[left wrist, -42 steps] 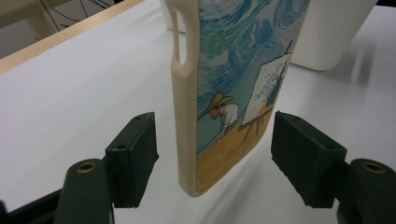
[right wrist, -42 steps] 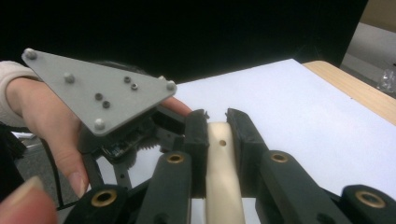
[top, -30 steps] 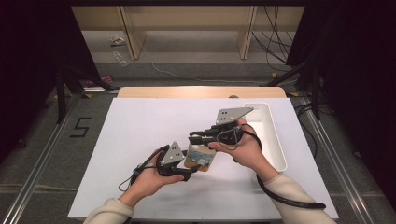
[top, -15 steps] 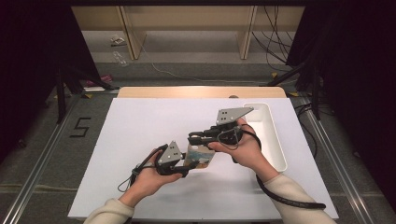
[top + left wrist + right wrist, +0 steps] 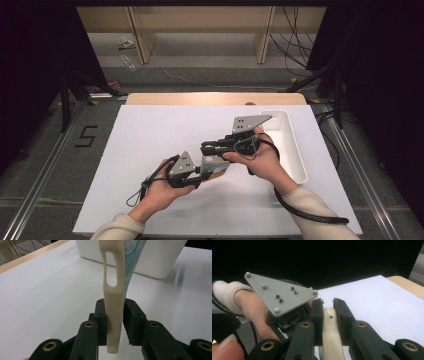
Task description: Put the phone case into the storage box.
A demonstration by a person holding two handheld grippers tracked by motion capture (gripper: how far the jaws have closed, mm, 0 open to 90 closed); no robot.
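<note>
Two grippers meet over the middle of the white table [image 5: 150, 130], and both have hold of one cream plastic paddle [image 5: 113, 290] with a slotted handle and a blue-and-white patterned face. The left gripper [image 5: 200, 172] has just been closing its jaws; in the left gripper view the cream handle stands upright between them, the left pad flat against it and the right pad just beside it, so whether both pads press yet cannot be told. The right gripper [image 5: 206, 148] points toward the person's left, and its jaws are clamped on the end of the same handle, seen in the right gripper view [image 5: 328, 312] with both pads tight against the cream plastic. From above, the patterned part of the paddle shows [image 5: 216, 167] between the two tools, held above the tabletop.

Just beyond the right hand [image 5: 262, 160] a white rectangular bin [image 5: 295, 150] rests near the table's right edge; it also rises behind the paddle in the left gripper view [image 5: 160, 257]. The left hand [image 5: 160, 192] with its grey three-cornered plate sits directly ahead of the right gripper's jaws. A black cable [image 5: 305, 214] loops from the right gripper across the near corner of the table.
</note>
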